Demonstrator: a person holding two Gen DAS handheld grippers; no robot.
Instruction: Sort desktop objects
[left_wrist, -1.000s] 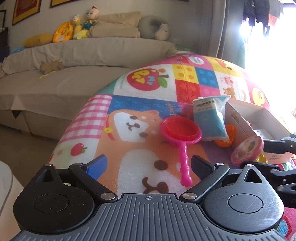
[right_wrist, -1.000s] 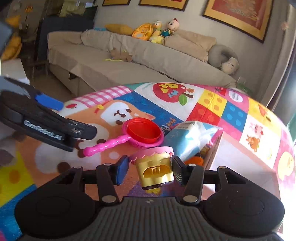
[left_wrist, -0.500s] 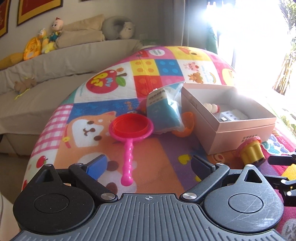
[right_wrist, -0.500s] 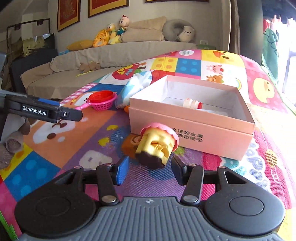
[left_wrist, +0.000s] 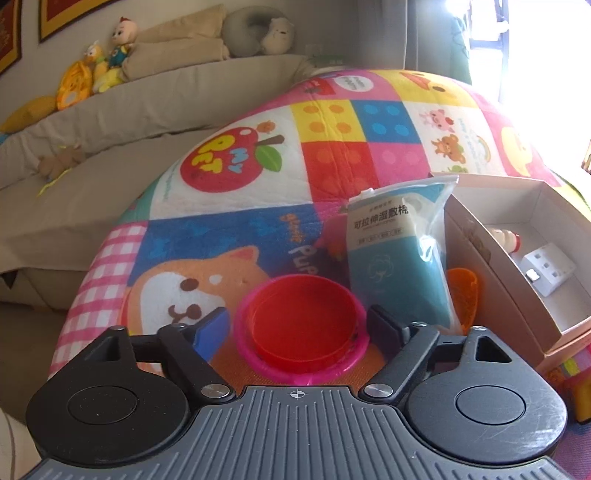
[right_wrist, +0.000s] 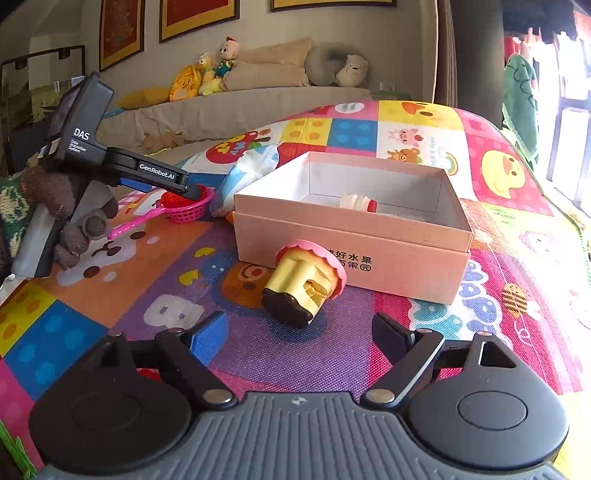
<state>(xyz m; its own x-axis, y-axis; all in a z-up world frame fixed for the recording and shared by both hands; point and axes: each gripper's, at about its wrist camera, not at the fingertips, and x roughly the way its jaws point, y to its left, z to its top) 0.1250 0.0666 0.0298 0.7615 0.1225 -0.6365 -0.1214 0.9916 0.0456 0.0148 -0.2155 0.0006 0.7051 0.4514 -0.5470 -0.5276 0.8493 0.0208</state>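
Released, the yellow plastic cupcake toy (right_wrist: 304, 282) lies beside the pink cardboard box (right_wrist: 354, 254), right gripper (right_wrist: 299, 332) spreading empty, while the left gripper (left_wrist: 297, 323) closes around the red-and-pink plastic sieve (left_wrist: 301, 325) to lift it.

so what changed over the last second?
Right gripper let the toy cupcake go; it lies tipped beside the pink box, jaws opening. Left gripper moved up to the red-and-pink sieve, jaws closing around its bowl. Box and wipes pack stayed put.
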